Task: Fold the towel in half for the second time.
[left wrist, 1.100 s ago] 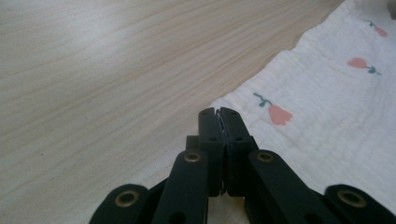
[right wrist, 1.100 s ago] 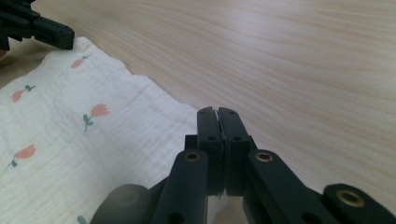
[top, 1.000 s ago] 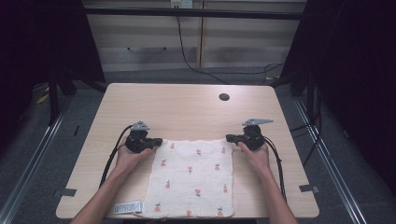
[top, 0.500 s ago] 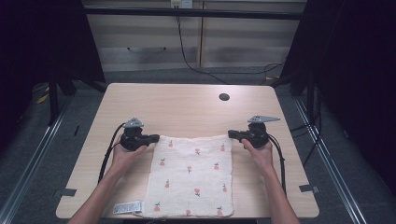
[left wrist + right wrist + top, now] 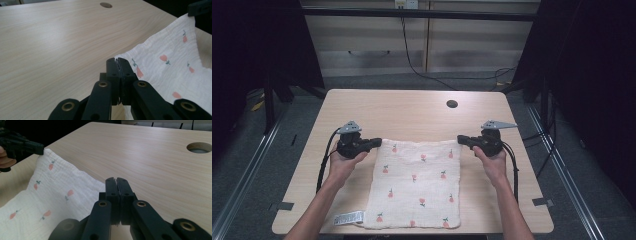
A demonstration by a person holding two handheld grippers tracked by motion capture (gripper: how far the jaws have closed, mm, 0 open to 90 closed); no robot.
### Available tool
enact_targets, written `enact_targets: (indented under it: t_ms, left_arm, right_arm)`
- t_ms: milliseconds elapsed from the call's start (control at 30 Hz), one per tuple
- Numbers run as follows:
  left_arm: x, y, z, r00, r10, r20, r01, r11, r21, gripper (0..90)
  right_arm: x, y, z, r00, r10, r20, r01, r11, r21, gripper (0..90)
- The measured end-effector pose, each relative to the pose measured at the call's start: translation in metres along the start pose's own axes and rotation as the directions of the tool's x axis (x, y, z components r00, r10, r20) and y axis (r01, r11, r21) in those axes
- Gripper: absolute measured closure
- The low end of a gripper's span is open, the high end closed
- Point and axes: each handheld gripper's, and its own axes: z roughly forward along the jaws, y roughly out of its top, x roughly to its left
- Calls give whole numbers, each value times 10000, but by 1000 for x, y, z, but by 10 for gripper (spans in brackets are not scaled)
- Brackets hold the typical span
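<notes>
A small white sewn-in label (image 5: 348, 218) at the lower left corner of the white, red-flower-printed muslin cloth (image 5: 417, 185) carries print, but it is too small to read

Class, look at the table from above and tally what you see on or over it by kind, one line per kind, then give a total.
Cloth, white with small red flower prints: 1
Label tag at the cloth's near left corner: 1
Handheld black claws, left claw and right claw, each pinching a far corner of the cloth: 2
Round hole in the table: 1
Total: 5
</notes>
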Motion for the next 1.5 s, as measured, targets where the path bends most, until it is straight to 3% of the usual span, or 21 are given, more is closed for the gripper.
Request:
enact_targets:
  t_ms: [267,400,433,567,700,867,1100,1267,1433,1500]
  left_arm:
    - [-1,7,-12,10000,64,45,-62,9990,-432,885]
    - [-3,16,-19,9995,320,-17,-321,9969,-714,886]
    - [-5,21,-22,9993,370,-20,-370,9957,-850,885]
    - [-11,27,-24,9980,638,32,-632,9933,-967,885]
    - [-20,33,-24,9968,789,144,-769,9914,-1058,885]
    - [-24,41,-19,9960,851,271,-817,9906,-1094,885]
    - [-20,55,-18,9970,767,-19,-765,9907,-1122,885]
    - [-17,62,-14,9972,746,-37,-746,9907,-1140,885]
    - [-17,59,-15,9970,763,87,-746,9895,-1241,885]
    - [-21,48,-16,9959,884,203,-854,9895,-1164,885]
  right_arm:
    - [4,3,-2,10000,-86,-47,85,9998,-163,889]
    - [7,8,-6,9997,-36,-251,24,9989,-465,889]
    - [10,15,-10,9988,-67,-484,32,9974,-723,890]
    - [19,28,-16,9977,-439,-525,384,9941,-1014,890]
    - [21,34,-18,9972,-480,-566,410,9921,-1183,890]
    - [17,40,-24,9974,-398,-599,304,9881,-1508,890]
    - [10,52,-33,9988,-194,-441,122,9875,-1570,891]
    - [8,63,-37,9989,-335,-325,279,9867,-1601,891]
    - [6,67,-43,9991,-365,-208,324,9849,-1702,892]
    - [10,58,-45,9989,-415,-236,376,9883,-1480,892]
